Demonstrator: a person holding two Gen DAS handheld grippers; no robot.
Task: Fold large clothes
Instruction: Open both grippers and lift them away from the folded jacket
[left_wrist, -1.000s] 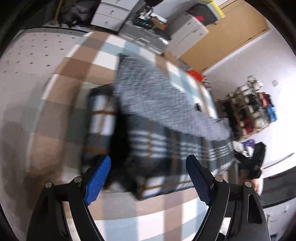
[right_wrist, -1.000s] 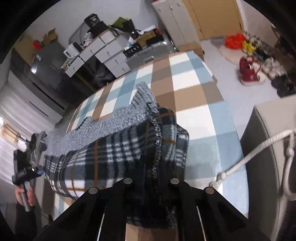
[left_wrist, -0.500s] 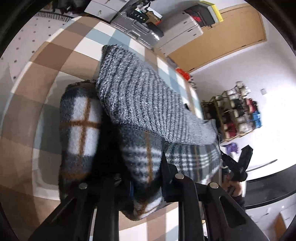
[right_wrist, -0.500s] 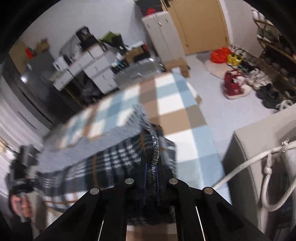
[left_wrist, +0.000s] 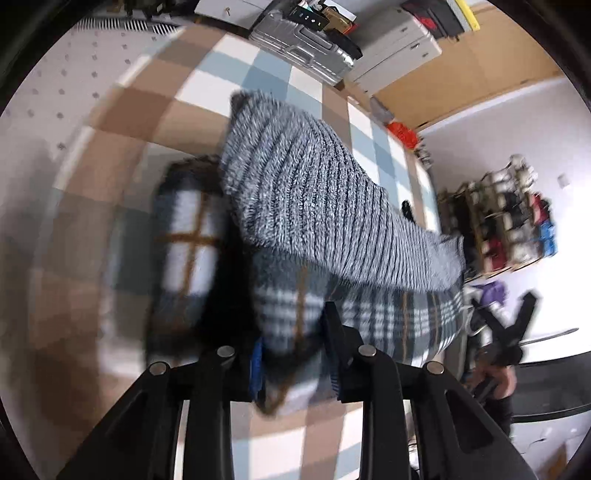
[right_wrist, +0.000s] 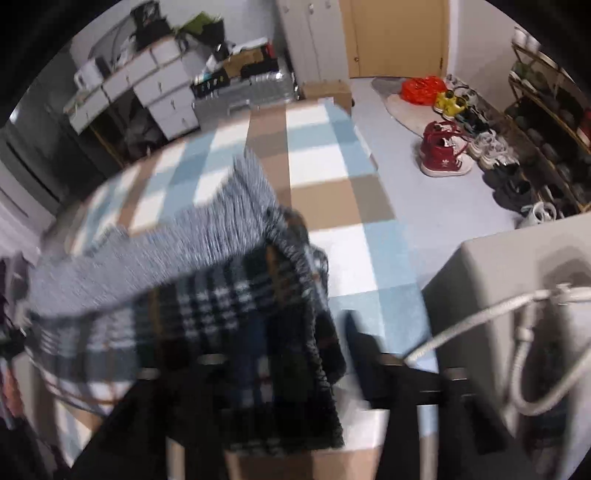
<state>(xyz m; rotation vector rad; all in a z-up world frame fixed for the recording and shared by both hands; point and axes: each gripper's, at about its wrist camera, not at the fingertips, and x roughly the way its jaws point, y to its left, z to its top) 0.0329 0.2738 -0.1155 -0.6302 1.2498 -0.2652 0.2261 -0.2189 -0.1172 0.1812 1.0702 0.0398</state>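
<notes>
The dark plaid fleece garment with white and brown stripes (left_wrist: 291, 306), topped by a grey ribbed knit layer (left_wrist: 314, 206), hangs stretched between the two tools above a checkered cloth of brown, white and pale blue squares (left_wrist: 280, 81) that covers the surface below.

In the left wrist view, the left tongs (left_wrist: 295, 354) sit at the bottom centre of the frame. Their black jaws with blue pads have widened a little in the last moment but are narrowly spaced, with a thick bunch of the plaid fleece pinched between them. The knit layer runs from the upper middle of the frame down to the right. At the right edge the other tool appears small, held in a person's hand (left_wrist: 495, 376).

In the right wrist view, the right tongs (right_wrist: 295, 354) occupy the lower middle, heavily blurred. Their jaws have just been spreading and now stand well apart; the folded edge of the plaid garment drapes down between them, close to the left finger, while the right finger (right_wrist: 364, 354) stands clear of the cloth. Whether the left finger touches the fabric cannot be told through the blur. A white rope (right_wrist: 472, 317) lies across a beige block (right_wrist: 491, 258) at the right of this frame.
</notes>
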